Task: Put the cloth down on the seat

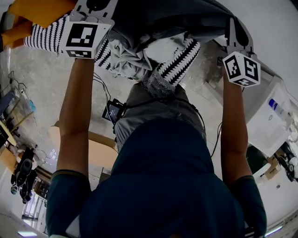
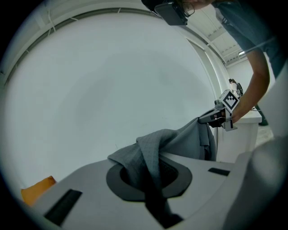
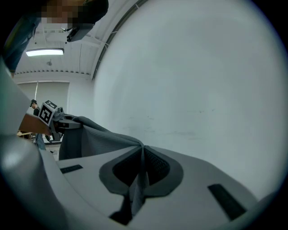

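A dark grey cloth hangs stretched between my two grippers at the top of the head view. My left gripper is shut on one bunched corner of the cloth; its marker cube shows at top left. My right gripper is shut on another corner of the cloth, and its cube shows at top right. Each gripper view shows the other gripper, the right gripper and the left gripper, at the cloth's far end. No seat can be made out.
Below the cloth lies a heap of black-and-white striped fabric and pale grey clothes. An orange thing sits at top left. A white box stands at the right. A plain white wall fills both gripper views.
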Demonstrator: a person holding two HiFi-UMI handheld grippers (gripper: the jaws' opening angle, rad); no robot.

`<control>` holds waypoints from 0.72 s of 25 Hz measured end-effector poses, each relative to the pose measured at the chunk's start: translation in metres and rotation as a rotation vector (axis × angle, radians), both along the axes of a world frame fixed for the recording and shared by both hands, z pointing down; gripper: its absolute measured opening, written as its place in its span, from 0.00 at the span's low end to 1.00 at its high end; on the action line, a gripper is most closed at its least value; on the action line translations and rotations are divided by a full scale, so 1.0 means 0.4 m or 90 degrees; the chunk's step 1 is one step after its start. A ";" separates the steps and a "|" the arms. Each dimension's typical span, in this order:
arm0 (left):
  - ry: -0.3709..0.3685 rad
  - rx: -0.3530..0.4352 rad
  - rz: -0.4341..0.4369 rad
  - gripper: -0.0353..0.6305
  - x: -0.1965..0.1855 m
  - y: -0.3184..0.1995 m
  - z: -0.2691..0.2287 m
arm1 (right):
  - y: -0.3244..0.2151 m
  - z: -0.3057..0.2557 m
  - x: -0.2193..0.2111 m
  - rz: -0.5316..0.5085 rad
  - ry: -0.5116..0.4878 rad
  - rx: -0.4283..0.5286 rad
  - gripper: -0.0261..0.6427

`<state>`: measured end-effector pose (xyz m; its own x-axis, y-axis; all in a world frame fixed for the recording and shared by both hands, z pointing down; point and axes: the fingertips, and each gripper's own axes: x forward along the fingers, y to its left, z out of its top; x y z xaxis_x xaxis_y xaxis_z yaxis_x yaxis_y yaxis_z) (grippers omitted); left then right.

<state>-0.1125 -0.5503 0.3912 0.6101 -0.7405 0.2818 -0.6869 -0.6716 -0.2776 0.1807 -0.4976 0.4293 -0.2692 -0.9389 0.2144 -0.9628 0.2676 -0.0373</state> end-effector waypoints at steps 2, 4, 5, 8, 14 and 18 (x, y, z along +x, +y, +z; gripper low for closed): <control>-0.002 -0.012 -0.004 0.09 -0.003 -0.010 0.039 | -0.012 0.041 -0.001 0.001 0.004 -0.013 0.07; -0.006 -0.024 -0.006 0.09 -0.003 -0.020 0.078 | -0.023 0.082 0.000 0.002 0.009 -0.026 0.07; -0.009 -0.029 -0.007 0.09 -0.003 -0.025 0.098 | -0.028 0.102 0.001 0.003 0.012 -0.031 0.07; -0.018 -0.046 -0.008 0.09 -0.001 -0.039 0.158 | -0.045 0.163 0.004 0.006 0.021 -0.049 0.07; -0.030 -0.079 -0.013 0.09 0.001 -0.059 0.261 | -0.064 0.266 0.010 0.013 0.030 -0.083 0.07; -0.029 -0.104 -0.019 0.09 0.006 -0.069 0.321 | -0.067 0.330 0.015 0.015 0.038 -0.108 0.07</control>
<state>-0.1101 -0.5778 0.5194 0.5729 -0.6996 0.4270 -0.6963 -0.6902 -0.1968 0.1866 -0.5242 0.5613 -0.2288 -0.8942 0.3847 -0.9708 0.2390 -0.0221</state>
